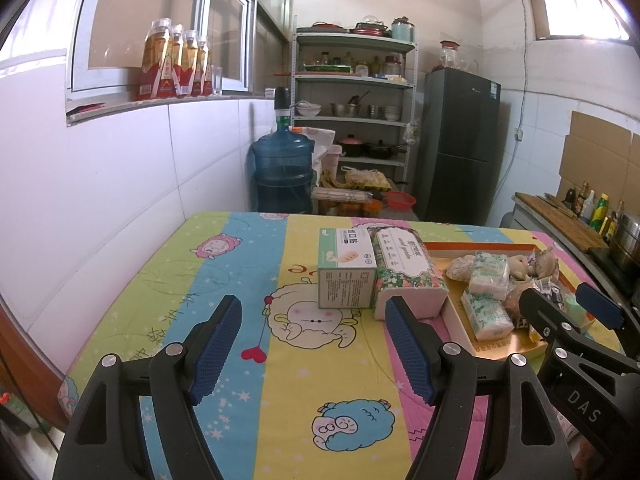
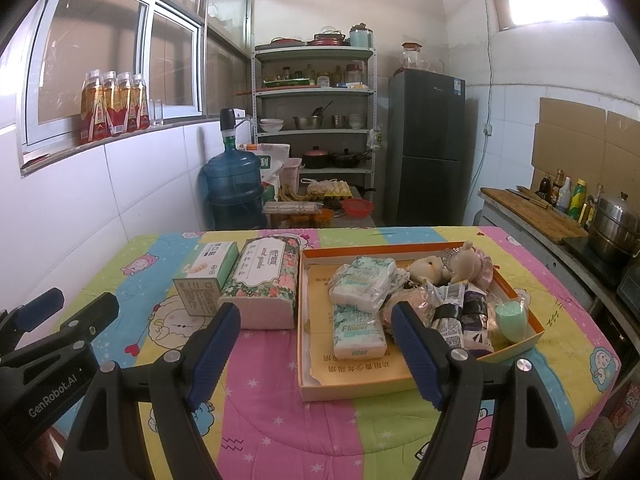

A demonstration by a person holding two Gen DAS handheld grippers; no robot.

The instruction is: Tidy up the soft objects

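An orange-rimmed shallow box on the quilted table holds tissue packs, a second pack, plush toys, snack packets and a green sponge. Left of it lie a floral tissue pack and a green-white carton. My right gripper is open and empty, above the box's near left part. My left gripper is open and empty, just before the carton and floral pack. The box shows at right there, with the right gripper over it.
A tiled wall runs along the table's left side. Behind the table stand a water jug, a loaded shelf and a dark fridge. A counter with bottles and a steel pot is on the right.
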